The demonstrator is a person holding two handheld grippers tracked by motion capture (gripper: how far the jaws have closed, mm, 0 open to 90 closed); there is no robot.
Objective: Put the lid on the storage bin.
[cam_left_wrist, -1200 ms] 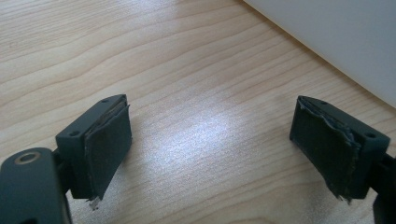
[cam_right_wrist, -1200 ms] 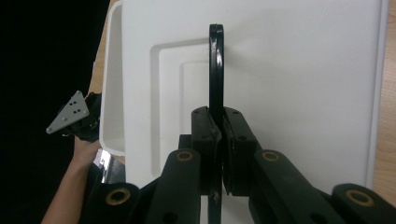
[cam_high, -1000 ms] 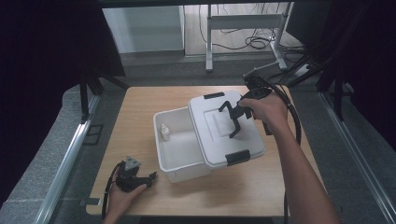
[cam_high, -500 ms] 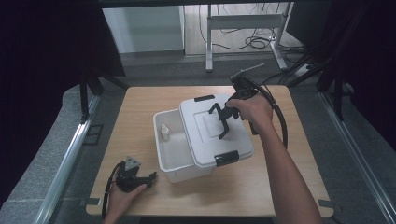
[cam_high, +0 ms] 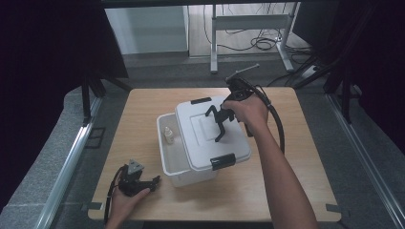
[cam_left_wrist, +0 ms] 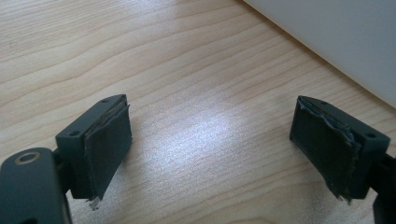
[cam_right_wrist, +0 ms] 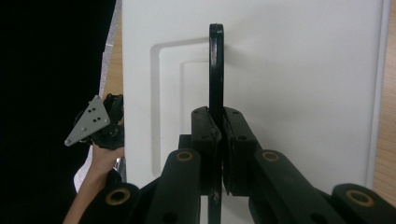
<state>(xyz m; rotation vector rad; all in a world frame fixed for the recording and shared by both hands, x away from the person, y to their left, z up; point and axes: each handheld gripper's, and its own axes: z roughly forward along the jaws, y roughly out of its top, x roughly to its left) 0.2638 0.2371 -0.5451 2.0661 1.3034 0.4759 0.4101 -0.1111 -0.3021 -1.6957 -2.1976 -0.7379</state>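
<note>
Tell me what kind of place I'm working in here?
Most likely a lab or recording workspace, not a home. A bare wooden table stands between dark curtains, a metal desk frame with loose cables sits on the floor behind, and aluminium rails run along the grey carpet beside it.

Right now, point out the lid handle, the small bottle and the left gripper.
lid handle (cam_right_wrist: pixel 215 65), right gripper view, on the black bar above the shut pads.
small bottle (cam_high: pixel 168 136), high view, on its body inside the box.
left gripper (cam_high: pixel 154 180), high view, between its fingertips.
</note>
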